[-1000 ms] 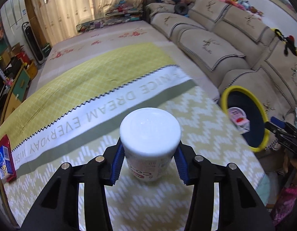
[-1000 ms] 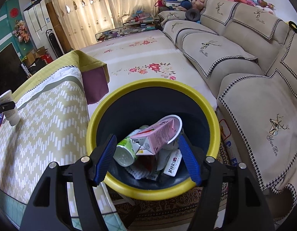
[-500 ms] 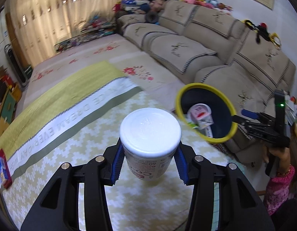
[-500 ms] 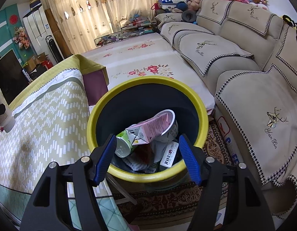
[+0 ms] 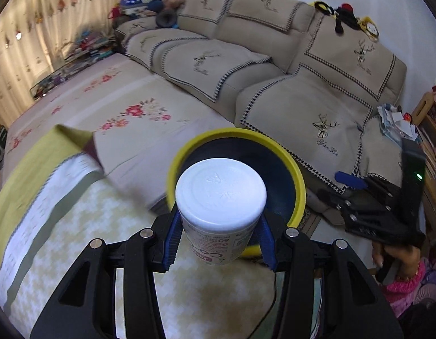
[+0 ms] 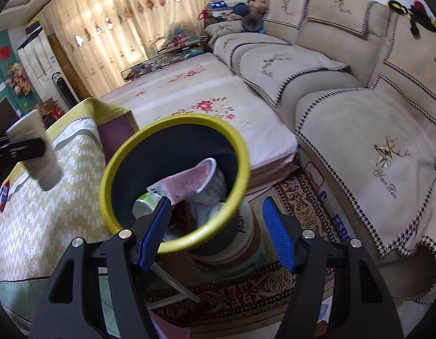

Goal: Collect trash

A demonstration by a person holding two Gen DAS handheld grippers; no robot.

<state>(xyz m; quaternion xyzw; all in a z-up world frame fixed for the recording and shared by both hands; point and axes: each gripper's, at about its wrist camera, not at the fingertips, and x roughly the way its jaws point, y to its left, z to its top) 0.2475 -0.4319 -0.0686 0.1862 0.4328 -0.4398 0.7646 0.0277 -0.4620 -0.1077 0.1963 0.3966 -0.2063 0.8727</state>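
A white lidded cup (image 5: pixel 220 192) with a printed label sits between the blue pads of my left gripper (image 5: pixel 219 240), which is shut on it. Right behind the cup stands the dark bin with a yellow rim (image 5: pixel 298 186). In the right wrist view the bin (image 6: pixel 172 120) holds a pink carton (image 6: pixel 187 183) and a green and white cup (image 6: pixel 144 206). My right gripper (image 6: pixel 216 231) stands open over the bin's near rim, gripping nothing. The held cup (image 6: pixel 34 147) shows blurred at the left. A hand holds the right gripper (image 5: pixel 339 188) to the right of the bin.
A green and white patterned cloth (image 5: pixel 85 226) covers the table on the left. A red and blue packet (image 6: pixel 4 195) lies on it. A beige sofa (image 5: pixel 317 107) runs behind the bin. A patterned rug (image 6: pixel 297 197) lies under it, with a flowered mat (image 6: pixel 204 96) beyond.
My left gripper has carried the cup from over the table's middle to the right, up to the bin. In the right wrist view the bin has slid left and nearer.
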